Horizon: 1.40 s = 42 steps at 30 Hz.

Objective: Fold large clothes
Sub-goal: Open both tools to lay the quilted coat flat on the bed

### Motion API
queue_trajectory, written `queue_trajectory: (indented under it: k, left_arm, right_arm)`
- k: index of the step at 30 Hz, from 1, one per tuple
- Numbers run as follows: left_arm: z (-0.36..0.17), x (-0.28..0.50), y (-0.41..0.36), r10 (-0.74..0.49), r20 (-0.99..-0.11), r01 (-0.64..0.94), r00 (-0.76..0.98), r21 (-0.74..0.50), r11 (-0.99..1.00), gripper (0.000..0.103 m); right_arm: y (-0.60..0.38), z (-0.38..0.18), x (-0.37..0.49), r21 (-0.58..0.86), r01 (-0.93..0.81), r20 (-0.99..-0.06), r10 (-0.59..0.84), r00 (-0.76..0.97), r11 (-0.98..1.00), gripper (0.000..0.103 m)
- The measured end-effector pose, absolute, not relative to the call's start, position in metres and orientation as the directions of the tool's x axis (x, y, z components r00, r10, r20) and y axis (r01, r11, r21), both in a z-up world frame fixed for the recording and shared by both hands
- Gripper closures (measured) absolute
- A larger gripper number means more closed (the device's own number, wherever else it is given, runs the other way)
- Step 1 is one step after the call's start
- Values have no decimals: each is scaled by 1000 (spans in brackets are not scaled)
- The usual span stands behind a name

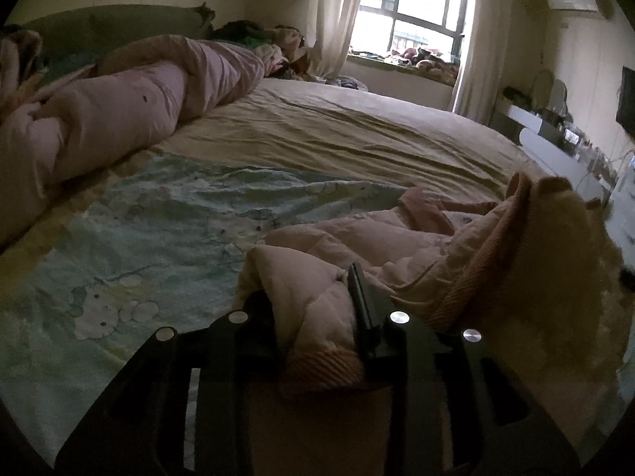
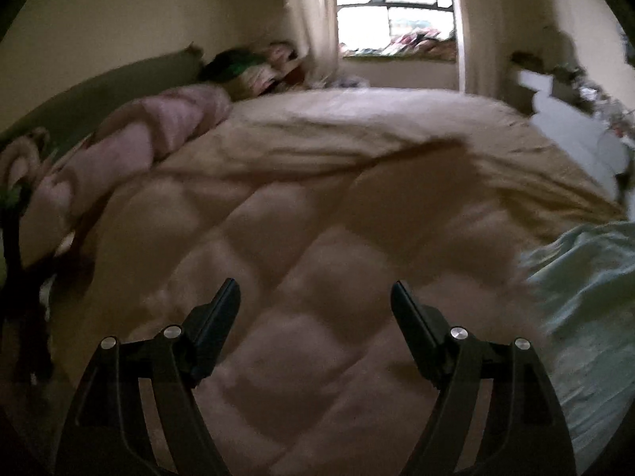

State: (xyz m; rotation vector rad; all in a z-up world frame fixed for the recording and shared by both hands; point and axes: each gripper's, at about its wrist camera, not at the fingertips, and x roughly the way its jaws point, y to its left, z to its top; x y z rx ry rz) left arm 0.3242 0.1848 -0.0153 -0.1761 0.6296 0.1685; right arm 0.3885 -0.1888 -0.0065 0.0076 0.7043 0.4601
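Note:
A pale pink quilted jacket (image 1: 357, 238) lies crumpled on the bed at the lower right of the left wrist view. Its ribbed cuff (image 1: 329, 365) and padded sleeve sit between the fingers of my left gripper (image 1: 309, 289), which is shut on that fabric; the left finger is mostly hidden by it. A ribbed, fuzzy-edged part (image 1: 516, 246) rises at the right. In the blurred right wrist view the jacket (image 2: 278, 238) spreads out flat below my right gripper (image 2: 315, 285), which stands open with nothing between its fingers.
The bed has a beige sheet (image 1: 317, 131) and a light blue cartoon blanket (image 1: 158, 218) under the jacket. A rolled pink quilt (image 1: 139, 91) lies along the left. Clothes are piled by the window (image 1: 416, 8). A white dresser (image 1: 555, 146) stands at the right.

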Motion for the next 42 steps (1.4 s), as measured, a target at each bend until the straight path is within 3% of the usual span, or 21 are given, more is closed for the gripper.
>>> queue_trajectory:
  k: [4,5,7,8,9,11,18,25,28,32,35,39,40,41,42]
  left_arm:
    - [-2,319,179,88,-572,-184,815,-112,977,68]
    - [0,318,179,68,-565,-171,822,-130,977,57]
    - [7,314,179,46,-551,-155,834,-152,976,48]
    - [10,313,179,52,-543,-156,838,-148,977,32]
    - [13,311,179,75,-536,-170,841,-130,977,9]
    - [25,303,178,110,-497,-176,861,-89,980,9]
    - [46,285,200,119,-453,-201,883,-137,970,9]
    - [11,283,233,76,-554,-246,829,-240,939,9]
    - [-12,283,241,3,-581,-218,814,-301,928,9]
    - [-40,294,240,-39,-684,-227,729,-296,928,9]
    - [-58,294,239,-162,-695,-218,700,-425,879,9]
    - [-55,289,219,-80,-700,-202,710,-312,928,11]
    - [-54,289,216,-69,-698,-198,713,-295,935,16]
    - [-53,289,212,-72,-696,-187,715,-290,939,43]
    - [-52,289,209,-101,-683,-165,724,-313,935,64]
  right_arm:
    - [-168,-25,390,176,-443,-656,440,613,879,19]
    - [-164,-27,390,169,-439,-660,433,615,882,18]
    - [-160,-29,393,175,-428,-664,427,614,887,17]
    - [-159,-27,394,184,-427,-661,433,614,886,17]
    - [-158,-26,394,194,-426,-659,439,611,884,17]
    - [-156,-24,393,191,-421,-660,434,614,887,17]
    - [-174,-7,377,198,-400,-610,432,664,895,17]
    - [-228,11,373,192,-302,-566,357,743,934,11]
    - [-249,8,385,183,-240,-596,302,744,953,11]
    - [-268,-5,405,162,-191,-636,251,730,968,11]
    - [-275,-16,420,153,-168,-662,227,714,974,11]
    - [-287,-28,437,202,-148,-667,247,703,968,15]
    - [-288,-32,441,211,-147,-676,253,692,966,24]
    - [-286,-34,442,210,-147,-683,253,685,967,29]
    - [-286,-36,445,203,-154,-686,252,682,967,41]
